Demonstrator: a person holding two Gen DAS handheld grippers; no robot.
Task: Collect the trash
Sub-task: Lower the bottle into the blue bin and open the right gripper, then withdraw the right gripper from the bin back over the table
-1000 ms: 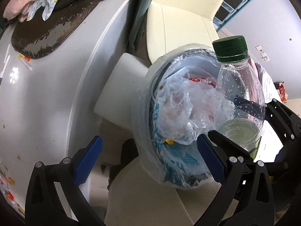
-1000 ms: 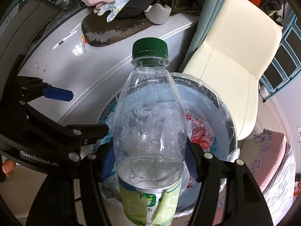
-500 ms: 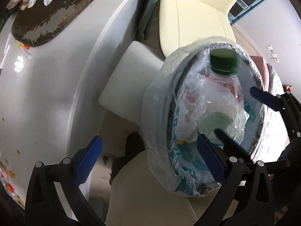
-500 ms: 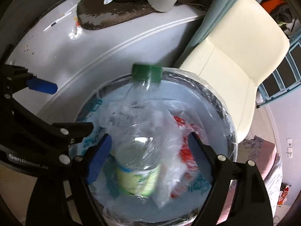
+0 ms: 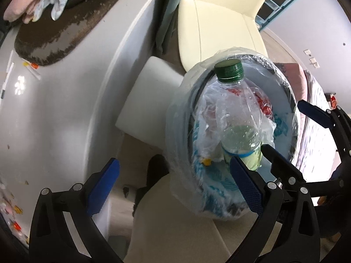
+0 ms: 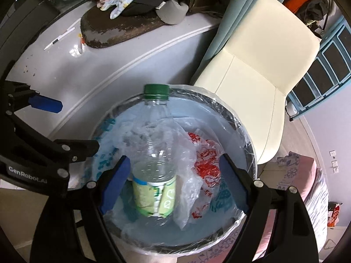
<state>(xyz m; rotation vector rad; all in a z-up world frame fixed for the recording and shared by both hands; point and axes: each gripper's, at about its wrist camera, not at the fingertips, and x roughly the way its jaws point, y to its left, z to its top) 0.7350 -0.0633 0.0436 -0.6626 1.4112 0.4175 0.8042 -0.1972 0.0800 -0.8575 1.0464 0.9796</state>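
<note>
A bottle [image 6: 153,175] stands in the lined bin [image 6: 245,135], free between the wide right tongs [image 6: 175,179]; left tongs [image 5: 173,186] wide at nine o'clock.

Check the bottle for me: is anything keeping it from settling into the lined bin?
Nothing visible blocks it. The bottle already stands inside the lined bin, base down among crumpled plastic bags, its green cap leaning at the rim. The right gripper is open around it, pads apart from the bottle.
</note>
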